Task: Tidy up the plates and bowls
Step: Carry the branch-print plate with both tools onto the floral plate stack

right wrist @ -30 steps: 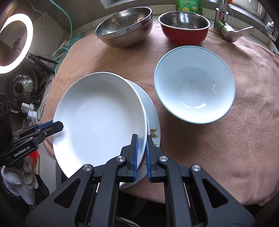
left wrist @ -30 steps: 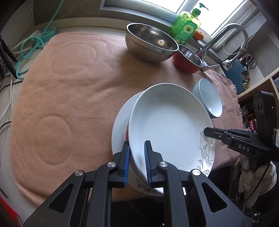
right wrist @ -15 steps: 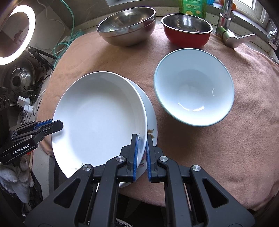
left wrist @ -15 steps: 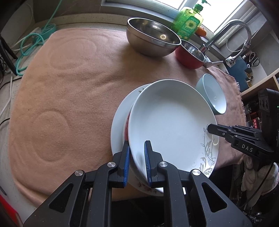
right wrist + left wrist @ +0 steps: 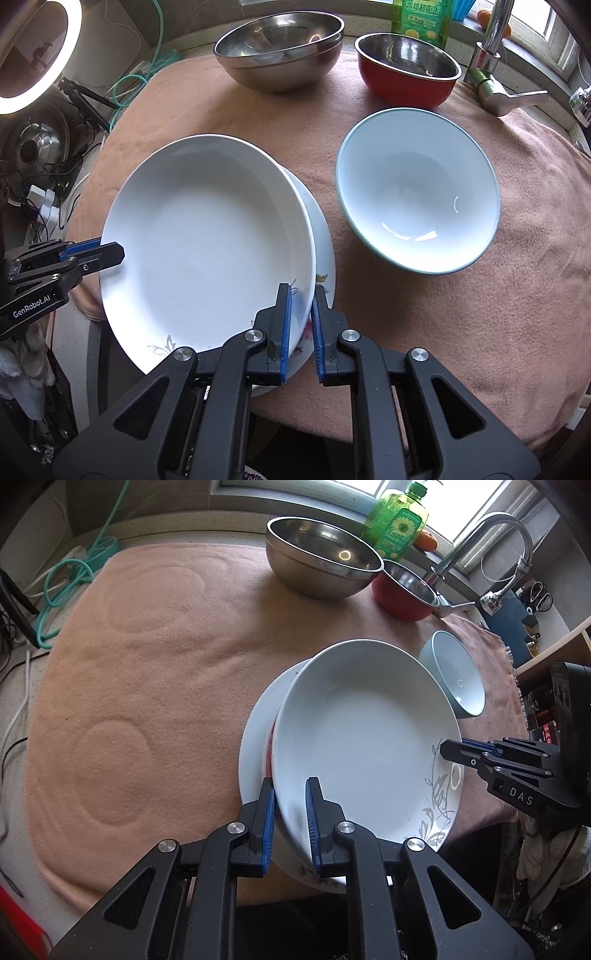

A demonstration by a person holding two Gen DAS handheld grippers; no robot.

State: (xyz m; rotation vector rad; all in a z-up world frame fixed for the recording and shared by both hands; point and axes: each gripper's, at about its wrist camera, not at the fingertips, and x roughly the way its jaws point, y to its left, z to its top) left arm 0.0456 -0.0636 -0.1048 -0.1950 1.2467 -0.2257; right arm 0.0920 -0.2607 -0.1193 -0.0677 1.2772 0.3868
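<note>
In the left wrist view, the left gripper (image 5: 290,812) at bottom centre has its jaws closed on the near rim of a deep white plate with a grey leaf pattern (image 5: 365,738), which sits in mid-frame on a flatter white plate with a flower print (image 5: 255,731) — both on a desk draped in a peach fleece cloth (image 5: 147,664). In the right wrist view, the right gripper (image 5: 300,325) at bottom centre straddles the opposite rim; its jaws are opening, the rim between them. A pale blue-rimmed white bowl (image 5: 417,192) stands just right of the plates. Upper frame — a large steel bowl (image 5: 280,48) and a red bowl with steel lining (image 5: 406,70).
</note>
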